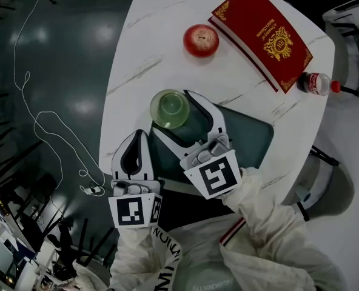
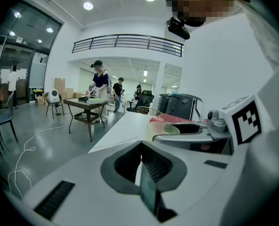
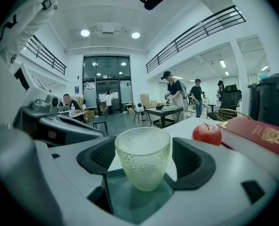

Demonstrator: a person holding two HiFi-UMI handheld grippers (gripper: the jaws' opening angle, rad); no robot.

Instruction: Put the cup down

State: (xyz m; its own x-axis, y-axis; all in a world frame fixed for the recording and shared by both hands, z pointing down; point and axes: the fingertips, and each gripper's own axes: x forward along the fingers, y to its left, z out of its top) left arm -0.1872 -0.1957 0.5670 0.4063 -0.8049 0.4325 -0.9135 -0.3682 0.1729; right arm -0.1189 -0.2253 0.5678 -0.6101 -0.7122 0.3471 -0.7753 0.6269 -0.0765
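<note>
cup (image 3: 143, 166) upright, mouth up | axis vertical | clamped in right gripper (image 3: 143, 150)

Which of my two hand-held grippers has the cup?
The right hand-held gripper: the green cup sits between its jaws. The left hand-held gripper is shut, empty.

From the left gripper view we see only the rim of the cup (image 2: 165, 127); the right gripper (image 2: 159, 131) hides the rest. The red book (image 3: 266, 136) runs off the right gripper view's edge, its gold lettering too small for us to read.
</note>
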